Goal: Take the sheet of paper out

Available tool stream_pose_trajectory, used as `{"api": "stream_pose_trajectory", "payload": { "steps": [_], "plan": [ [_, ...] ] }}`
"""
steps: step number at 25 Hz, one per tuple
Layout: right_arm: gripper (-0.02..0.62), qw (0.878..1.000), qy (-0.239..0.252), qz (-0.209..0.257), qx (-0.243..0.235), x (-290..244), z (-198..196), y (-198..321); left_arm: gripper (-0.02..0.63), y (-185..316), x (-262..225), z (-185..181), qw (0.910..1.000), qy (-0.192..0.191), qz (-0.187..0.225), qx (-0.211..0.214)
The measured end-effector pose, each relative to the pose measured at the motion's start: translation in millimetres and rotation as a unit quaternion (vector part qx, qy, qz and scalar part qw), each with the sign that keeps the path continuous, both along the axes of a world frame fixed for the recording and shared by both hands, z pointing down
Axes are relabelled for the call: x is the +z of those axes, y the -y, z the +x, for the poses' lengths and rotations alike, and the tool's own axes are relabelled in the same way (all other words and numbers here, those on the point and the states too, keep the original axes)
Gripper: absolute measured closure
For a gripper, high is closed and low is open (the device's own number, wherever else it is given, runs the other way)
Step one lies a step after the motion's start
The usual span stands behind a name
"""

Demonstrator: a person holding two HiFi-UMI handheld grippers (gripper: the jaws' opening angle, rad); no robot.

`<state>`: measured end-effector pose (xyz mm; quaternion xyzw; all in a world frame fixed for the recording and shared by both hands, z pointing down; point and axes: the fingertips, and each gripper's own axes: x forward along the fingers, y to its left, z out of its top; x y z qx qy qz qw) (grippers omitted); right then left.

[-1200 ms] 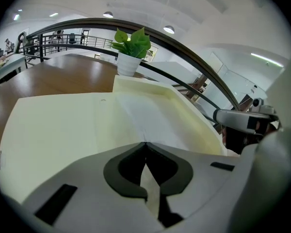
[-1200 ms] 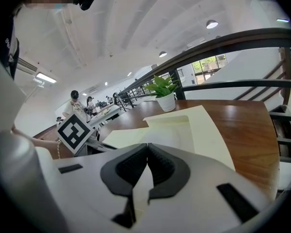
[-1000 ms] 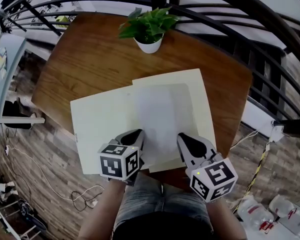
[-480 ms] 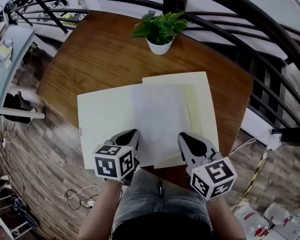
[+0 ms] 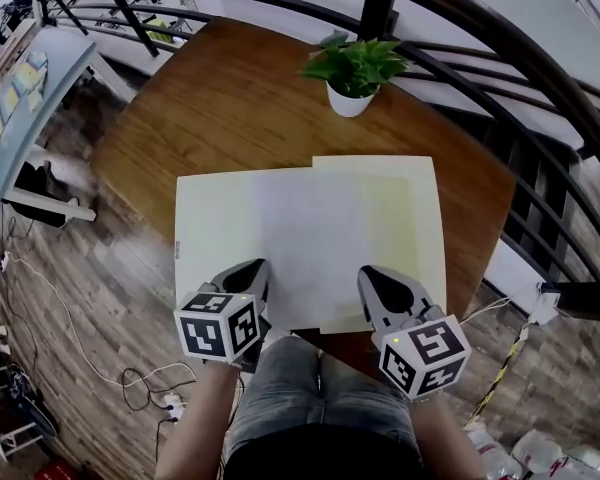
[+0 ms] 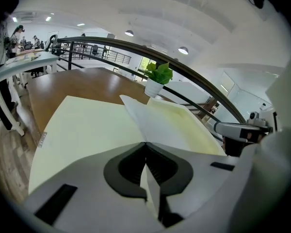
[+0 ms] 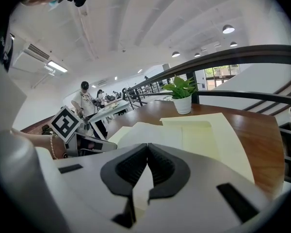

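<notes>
Both claws are pressed together on paper at the near edge of the surface. The left claw (image 5: 252, 268) pinches the near left corner of the white sheet of paper (image 5: 310, 238). In the left gripper view a thin sliver of the sheet stands between its dark ribbed pads (image 6: 157, 166). From there the sheet's edge rises away at a slant, lifted off what lies under it. The right claw (image 5: 372, 273) is closed in the same way on the sheet's near right part, with a pale strip of it caught between its pads (image 7: 160, 169).

The sheet lies over the middle of an open cream paper folder (image 5: 215, 228), which is spread flat with its left half wider than the sheet. The folder's near edge overhangs the rounded brown wooden surface (image 5: 220, 98) towards the person's lap.

At the far side of the surface, well apart from the folder, stands a small green plant in a white pot (image 5: 355, 73). Behind it curves a dark metal railing (image 5: 480, 28).
</notes>
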<state>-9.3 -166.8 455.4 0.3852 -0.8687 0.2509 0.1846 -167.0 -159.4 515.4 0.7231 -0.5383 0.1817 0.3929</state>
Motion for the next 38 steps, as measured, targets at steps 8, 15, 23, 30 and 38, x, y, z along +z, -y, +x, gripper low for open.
{"api": "stream_pose_trajectory", "payload": {
  "steps": [8,15,23,30,38],
  "plan": [
    [0.569,1.0,-0.006,0.005,-0.019,-1.9,-13.3,-0.9,0.589,-8.0,-14.4,-24.5,0.9992,0.0,0.018,-0.036],
    [0.569,1.0,-0.002,0.012,-0.023,-7.6,-18.5,1.9,0.589,-12.2,-33.8,-35.9,0.9975,-0.005,0.044,-0.055],
    [0.569,0.999,-0.004,0.025,-0.031,-17.5,-22.5,1.5,0.589,-10.2,-70.1,-39.2,0.9941,-0.022,0.087,-0.062],
    [0.569,0.999,0.0,0.046,-0.026,-36.0,-16.4,8.2,0.589,-2.1,-95.3,-24.3,0.9916,-0.028,0.119,-0.044],
    [0.569,0.997,0.009,0.068,-0.022,-56.8,-11.9,16.9,0.589,7.1,-122.4,-8.7,0.9881,-0.013,0.153,-0.013]
  ]
}}
